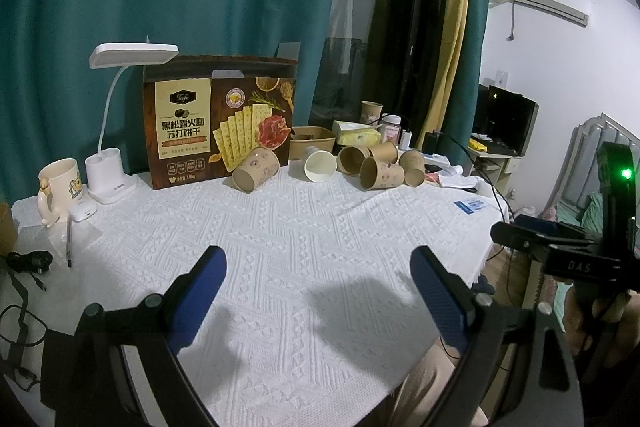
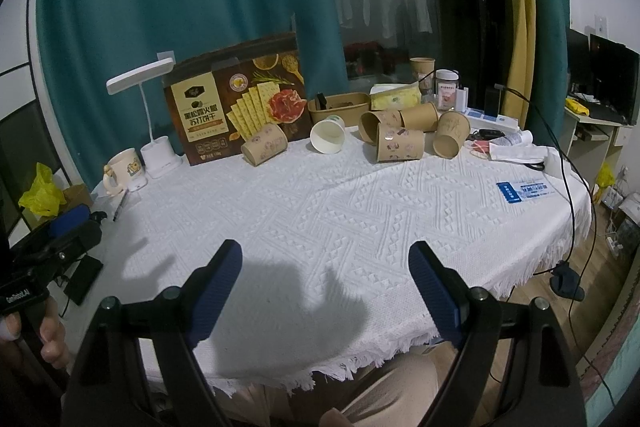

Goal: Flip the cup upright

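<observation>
now | both tongs (image 1: 318, 281) (image 2: 325, 277) apart | cups (image 2: 264, 143) seemingly sideways

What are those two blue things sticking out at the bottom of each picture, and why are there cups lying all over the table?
Those blue things are the fingers of a grabbing tool. A person holds one tool in each hand, and each tool carries a small camera looking forward along its fingers. One picture comes from the left gripper, the other from the right gripper. Both are open and hold nothing.

They hover over a table with a white tablecloth. At the far side lie several brown paper cups on their sides, and a white paper cup tipped over too. Behind them stands a cracker box, with a white desk lamp and a cream mug beside it.

The job is to stand a cup upright. None has been touched yet.
</observation>
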